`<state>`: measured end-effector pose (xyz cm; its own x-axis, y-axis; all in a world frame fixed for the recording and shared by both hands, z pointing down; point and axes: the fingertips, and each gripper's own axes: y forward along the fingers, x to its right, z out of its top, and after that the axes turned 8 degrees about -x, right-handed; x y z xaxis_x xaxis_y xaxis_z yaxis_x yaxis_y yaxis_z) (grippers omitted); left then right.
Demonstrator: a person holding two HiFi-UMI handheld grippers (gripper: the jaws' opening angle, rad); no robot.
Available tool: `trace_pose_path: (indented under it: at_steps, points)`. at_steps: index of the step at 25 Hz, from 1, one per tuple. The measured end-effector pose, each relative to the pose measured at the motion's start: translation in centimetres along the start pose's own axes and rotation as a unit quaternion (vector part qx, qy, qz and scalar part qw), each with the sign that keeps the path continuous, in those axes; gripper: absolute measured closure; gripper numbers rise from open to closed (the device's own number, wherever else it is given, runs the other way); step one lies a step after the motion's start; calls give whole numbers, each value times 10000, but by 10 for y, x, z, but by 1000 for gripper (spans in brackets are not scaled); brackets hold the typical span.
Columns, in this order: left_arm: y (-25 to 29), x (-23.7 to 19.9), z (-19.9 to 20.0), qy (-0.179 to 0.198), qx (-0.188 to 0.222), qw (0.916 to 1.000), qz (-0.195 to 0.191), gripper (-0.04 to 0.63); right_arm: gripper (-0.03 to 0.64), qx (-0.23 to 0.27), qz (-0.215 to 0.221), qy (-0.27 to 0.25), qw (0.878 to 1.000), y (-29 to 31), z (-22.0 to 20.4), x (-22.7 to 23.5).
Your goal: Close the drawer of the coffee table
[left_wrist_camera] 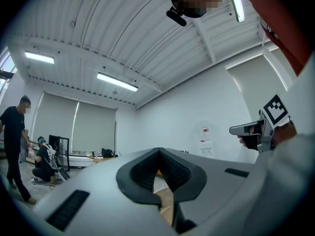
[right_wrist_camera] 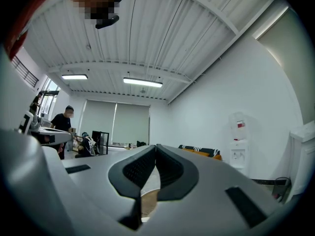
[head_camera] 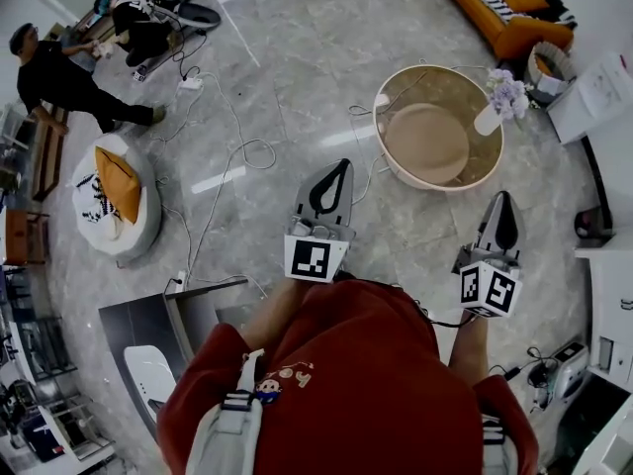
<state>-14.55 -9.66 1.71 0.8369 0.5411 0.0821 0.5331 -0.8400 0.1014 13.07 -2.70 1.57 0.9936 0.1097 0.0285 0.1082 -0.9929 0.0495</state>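
Grey marble floor point(head_camera: 297, 87), orange sofa point(head_camera: 522, 32)

round coffee table point(head_camera: 440, 184), white rim, tan sunken top, upright, in head view's upper right

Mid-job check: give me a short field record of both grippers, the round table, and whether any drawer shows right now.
left gripper: jaws shut, nothing between them
right gripper: jaws shut, nothing between them
round cream table with tan top: ahead of both grippers, touched by neither
drawer: none visible in any view
at table's right rim: purple flowers in a white vase
beyond table: orange sofa
floor: grey marble floor, white cables lying across it
task state: closing not yet started, as far as the views show
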Motion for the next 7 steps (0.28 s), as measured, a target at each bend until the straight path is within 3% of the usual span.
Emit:
trace_pose_path:
  at_steps: [7]
  points:
    - [-7,-2,-3,-60,-44,9999,93,583,595,-75,97,-22,9999,1,-4,-6]
